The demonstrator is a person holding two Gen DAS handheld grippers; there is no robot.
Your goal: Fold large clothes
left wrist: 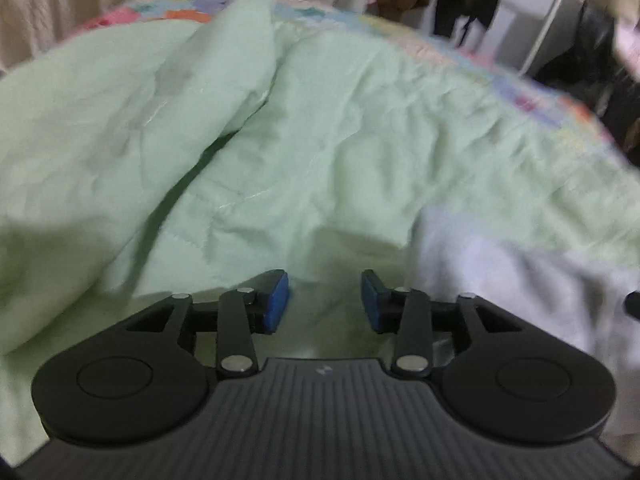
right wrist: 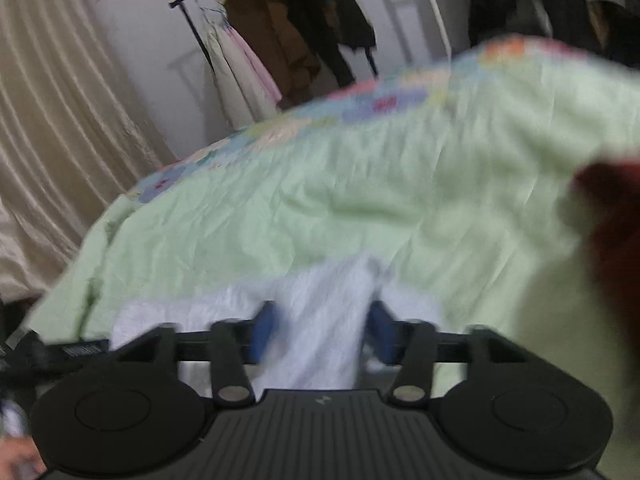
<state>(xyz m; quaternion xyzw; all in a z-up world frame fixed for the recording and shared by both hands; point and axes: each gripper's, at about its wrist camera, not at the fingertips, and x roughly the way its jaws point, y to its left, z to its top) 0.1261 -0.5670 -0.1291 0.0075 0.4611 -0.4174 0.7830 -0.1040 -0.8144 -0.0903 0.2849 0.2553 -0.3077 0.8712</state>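
A white fleecy garment (right wrist: 304, 320) lies on a pale green quilt (right wrist: 320, 208). My right gripper (right wrist: 324, 334) is open, with the white fabric lying between its blue pads; the view is blurred. In the left wrist view the white garment (left wrist: 500, 280) lies at the lower right on the green quilt (left wrist: 320, 140). My left gripper (left wrist: 325, 300) is open and empty just above the quilt, to the left of the garment.
The quilt has a raised fold (left wrist: 140, 112) at the left and a patchwork border (right wrist: 360, 100) at its far edge. A clothes rack with hanging garments (right wrist: 288, 32) stands behind. Beige curtains (right wrist: 48, 120) hang at the left. A dark red blurred shape (right wrist: 612, 240) shows at the right.
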